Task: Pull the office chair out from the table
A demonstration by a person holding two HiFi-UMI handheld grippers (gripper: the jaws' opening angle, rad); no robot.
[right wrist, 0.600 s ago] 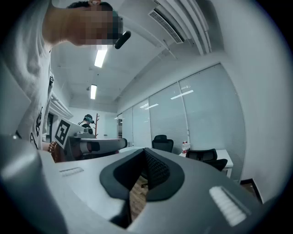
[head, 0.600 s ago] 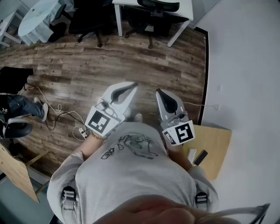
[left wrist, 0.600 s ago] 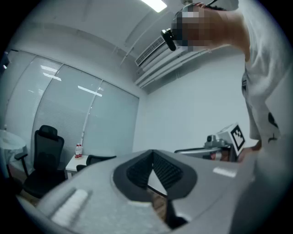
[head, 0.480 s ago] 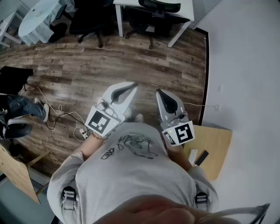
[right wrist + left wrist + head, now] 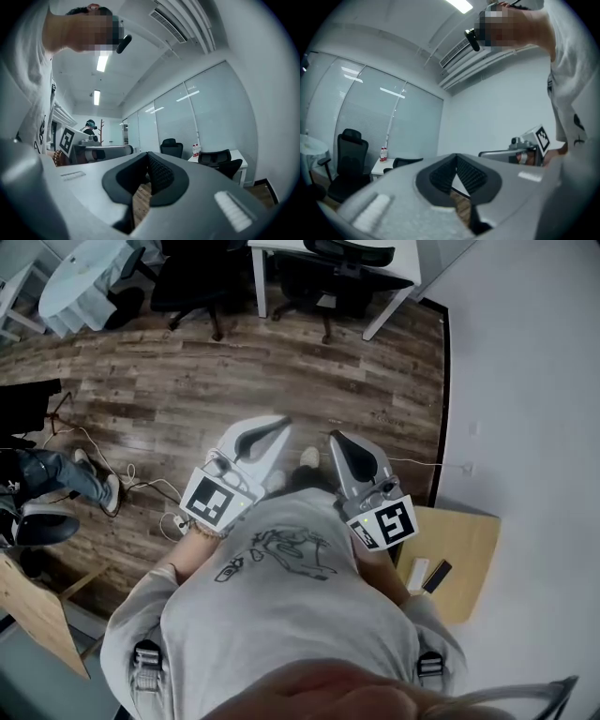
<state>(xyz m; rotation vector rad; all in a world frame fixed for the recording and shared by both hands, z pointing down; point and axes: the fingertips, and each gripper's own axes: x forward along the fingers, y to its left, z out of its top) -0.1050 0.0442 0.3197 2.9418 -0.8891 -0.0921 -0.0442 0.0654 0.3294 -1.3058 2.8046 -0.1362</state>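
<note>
Far left: bystander's leg [image 5: 66, 474] has swung nearer in the last half second; irrelevant to us. Cable [image 5: 141, 486] trails on the floor [image 5: 187, 399] near left, off the path. Spare chair [image 5: 192, 282] at the far left stands loose; not the target as I read it.

Left gripper [image 5: 283, 422]: jaws pressed together, nothing between them, held level ahead of the torso; its own view shows only floor past the closed pads.

Between the grippers: shoe [image 5: 307, 457] now sits further ahead than half a second ago, and both grippers have crept up the floor a little; so the person is mid-step toward the far wall.

Right gripper [image 5: 333, 438]: same story; jaws together, empty, level, just beside the left one.

Chair [image 5: 328, 282]: far, right of centre, tucked under the white table [image 5: 405, 257], between its legs; looks unmoved; well apart from both grippers.

Near right: side table [image 5: 469, 540] by the wall, clear of the route.

Read: approach only; no contact, pull not begun. Next needs the gap closed, one pair of jaws opened, a grip on backrest or armrest, then a draw toward the near side; it should roll easily on wood.
</note>
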